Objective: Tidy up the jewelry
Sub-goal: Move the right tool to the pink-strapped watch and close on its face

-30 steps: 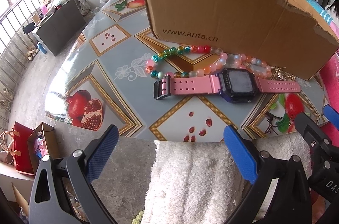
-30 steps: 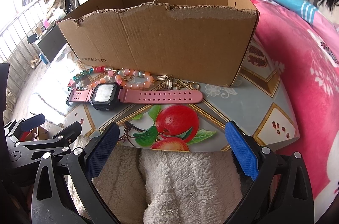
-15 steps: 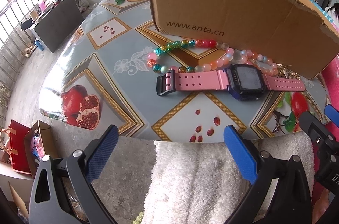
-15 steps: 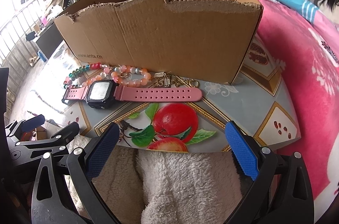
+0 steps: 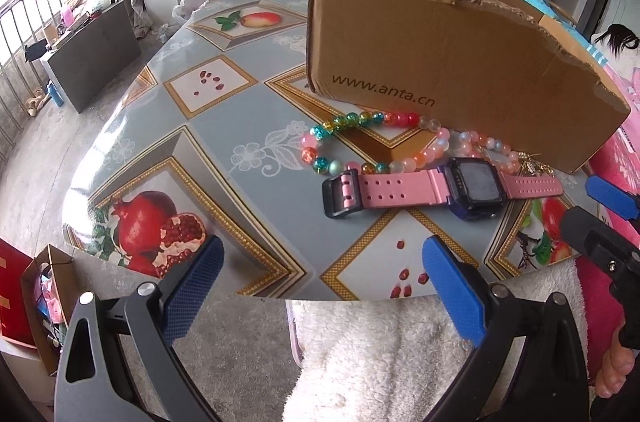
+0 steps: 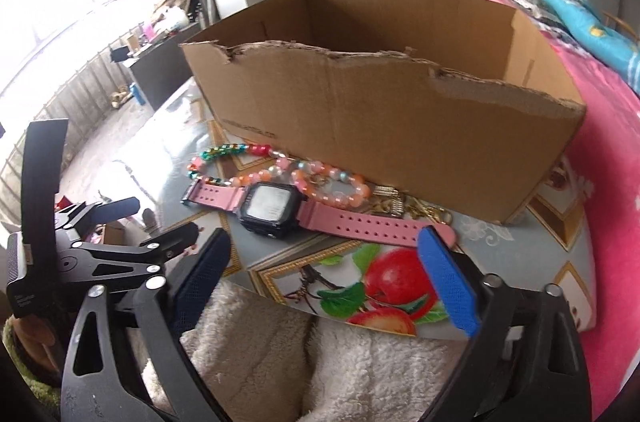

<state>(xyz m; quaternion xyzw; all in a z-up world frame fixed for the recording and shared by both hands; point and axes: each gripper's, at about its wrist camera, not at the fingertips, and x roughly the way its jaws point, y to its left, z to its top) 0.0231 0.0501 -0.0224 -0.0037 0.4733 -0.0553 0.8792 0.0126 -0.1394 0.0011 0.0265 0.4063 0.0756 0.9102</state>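
Your table [image 5: 248, 158], covered in a glossy fruit-print cloth, carries a torn-edged cardboard box [image 6: 384, 126] that looks the likely home for the jewelry. Along the box's near wall lies everything to sort: a pink-strapped watch [image 6: 276, 208] flat in front, a multicoloured bead bracelet [image 5: 352, 142] and a peach bead bracelet [image 6: 332, 180] touching or overlapping it behind, and a small gold chain piece [image 6: 416, 208] tucked against the cardboard. Your left gripper [image 5: 316, 282] stands wide with nothing between its pads, short of the table edge. Your right gripper [image 6: 326, 274] is narrowing its jaws, also empty, its right pad just before the watch strap's free end. Because the pieces crowd together, a pinch on the strap may well drag beads along or snag the chain, and the slick cloth could let the watch skid away. The box wall stands close behind, leaving little room to slide fingers under the bracelets, and both grippers near each other risk colliding.
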